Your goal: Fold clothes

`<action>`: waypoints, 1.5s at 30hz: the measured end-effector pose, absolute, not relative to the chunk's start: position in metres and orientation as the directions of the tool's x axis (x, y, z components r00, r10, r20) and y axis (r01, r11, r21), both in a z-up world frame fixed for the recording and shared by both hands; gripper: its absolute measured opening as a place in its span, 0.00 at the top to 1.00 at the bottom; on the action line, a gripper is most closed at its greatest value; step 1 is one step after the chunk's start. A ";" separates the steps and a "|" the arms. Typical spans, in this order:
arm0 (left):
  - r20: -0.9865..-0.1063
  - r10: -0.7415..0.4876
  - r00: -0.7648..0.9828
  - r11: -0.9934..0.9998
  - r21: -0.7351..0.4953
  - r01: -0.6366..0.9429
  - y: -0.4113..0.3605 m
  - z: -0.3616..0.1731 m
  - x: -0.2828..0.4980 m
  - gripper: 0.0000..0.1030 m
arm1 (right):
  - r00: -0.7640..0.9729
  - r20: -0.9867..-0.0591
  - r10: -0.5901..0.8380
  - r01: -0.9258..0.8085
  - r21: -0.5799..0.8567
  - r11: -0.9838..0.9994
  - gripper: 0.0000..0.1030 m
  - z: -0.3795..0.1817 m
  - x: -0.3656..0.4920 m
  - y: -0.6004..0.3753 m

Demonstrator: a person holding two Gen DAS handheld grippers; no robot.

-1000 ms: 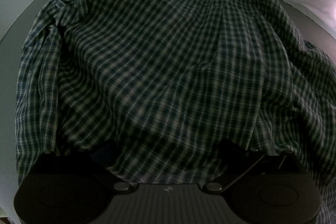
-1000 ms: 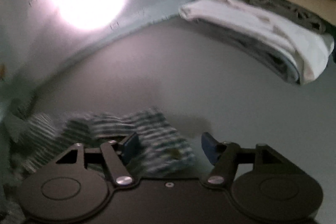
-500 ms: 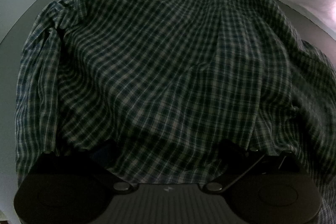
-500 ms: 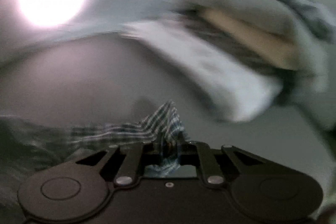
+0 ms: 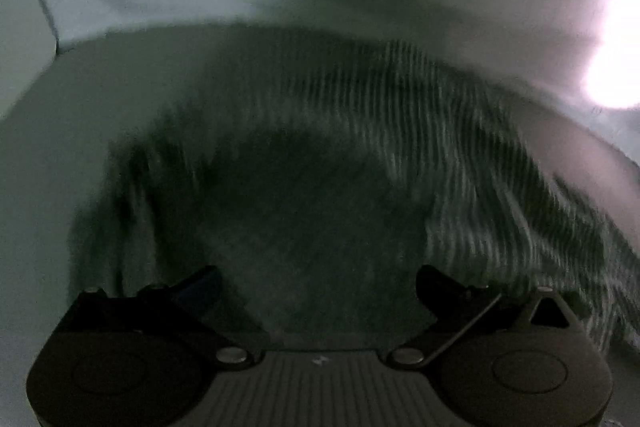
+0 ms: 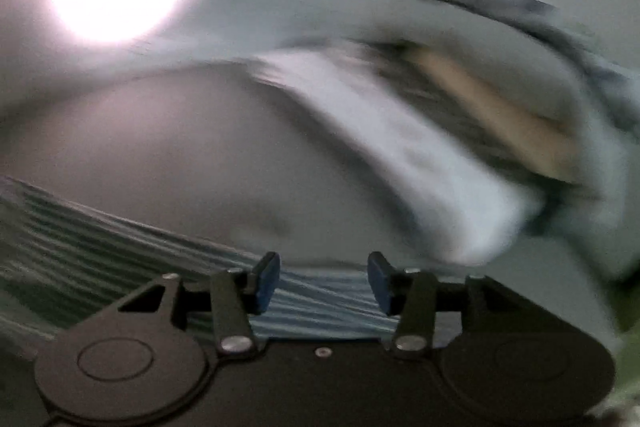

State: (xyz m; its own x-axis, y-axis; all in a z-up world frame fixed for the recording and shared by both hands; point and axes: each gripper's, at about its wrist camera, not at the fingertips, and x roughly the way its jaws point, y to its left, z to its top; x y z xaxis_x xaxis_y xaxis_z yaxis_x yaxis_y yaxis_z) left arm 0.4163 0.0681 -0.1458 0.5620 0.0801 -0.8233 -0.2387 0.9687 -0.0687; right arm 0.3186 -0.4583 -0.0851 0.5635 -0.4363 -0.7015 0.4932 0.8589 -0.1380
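The left gripper [image 5: 316, 283] is angled steeply down over the checked shirt [image 5: 460, 163], its jaws spread wide, with cloth seen between them but no pad visibly pressed on it; whether any fabric is caught lower down cannot be told. Against the earlier left view, where the shirt filled the picture sharply, the cloth is now smeared by motion and more of the grey table [image 5: 80, 115] and the pale wall behind it is shown. The shirt is spread from the table's middle toward its right side, where it is cut off by the picture's edge. The right gripper [image 6: 323, 281] is tilted down less steeply; its jaws are opening, and the striped-looking cloth is seen lying under and between the blue pads [image 6: 266, 279] without being pinched, whereas half a second ago a corner was clamped. A stack of folded clothes [image 6: 460, 147] is blurred at the table's far right.
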 end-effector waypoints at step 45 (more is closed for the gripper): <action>-0.703 0.040 0.710 0.992 -0.055 -0.110 0.088 -0.129 0.535 0.37 | 0.734 -0.666 0.135 -0.074 0.119 0.990 0.47 -0.067 0.532 -0.294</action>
State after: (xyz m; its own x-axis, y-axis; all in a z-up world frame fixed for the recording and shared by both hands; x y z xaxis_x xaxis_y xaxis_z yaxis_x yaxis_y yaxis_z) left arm 0.5347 0.0876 -0.1295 0.7101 0.0398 -0.7029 -0.1099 0.9924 -0.0548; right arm 0.5320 -0.2939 -0.0672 0.7335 0.1349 -0.6661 -0.0739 0.9901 0.1192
